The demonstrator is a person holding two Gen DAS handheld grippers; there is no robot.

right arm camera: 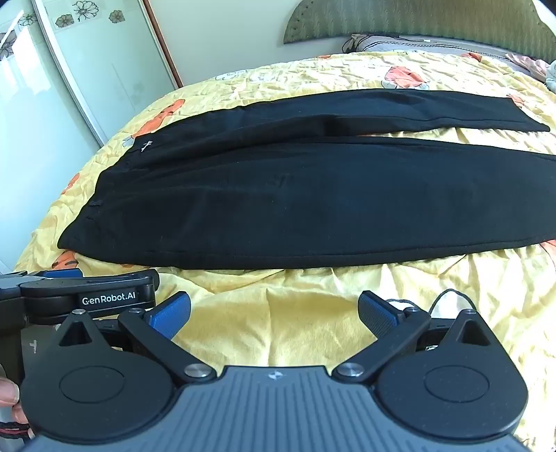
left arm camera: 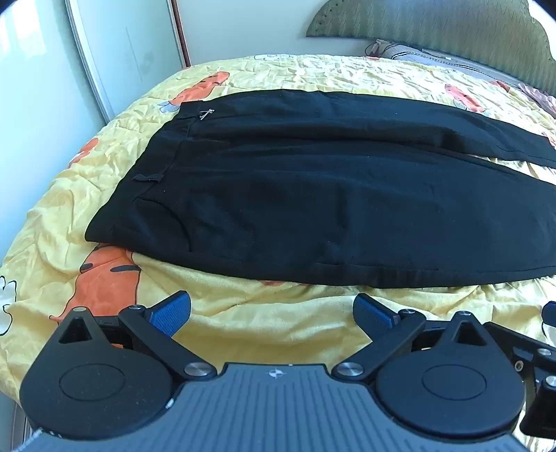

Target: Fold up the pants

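On the far left, ahead of the left gripper (left arm camera: 272,313), a pale sliding wardrobe door (left arm camera: 114,52) is seen beside the bed. The left gripper is held low over the yellow quilt (left arm camera: 260,323), its blue-padded fingers (left arm camera: 172,314) spread wide with nothing between them. Just ahead of its fingertips, the black pants (left arm camera: 312,194) are laid flat across the quilt, not touched by either finger. The waistband (left arm camera: 146,174) is seen ahead and to the left of this gripper, with a small metal clasp (left arm camera: 207,113) at its far end. The two legs are stretched out to the right.

In the right wrist view, the left gripper's body is seen just to the left of the right gripper (right arm camera: 274,314), close beside it. The right gripper is likewise held above the quilt, short of the near edge of the pants, its fingers (right arm camera: 378,318) wide apart and empty. The two leg ends are seen ahead and to its right, slightly parted. A green headboard (right arm camera: 417,21) and a pillow (right arm camera: 399,43) are found far ahead to the right.
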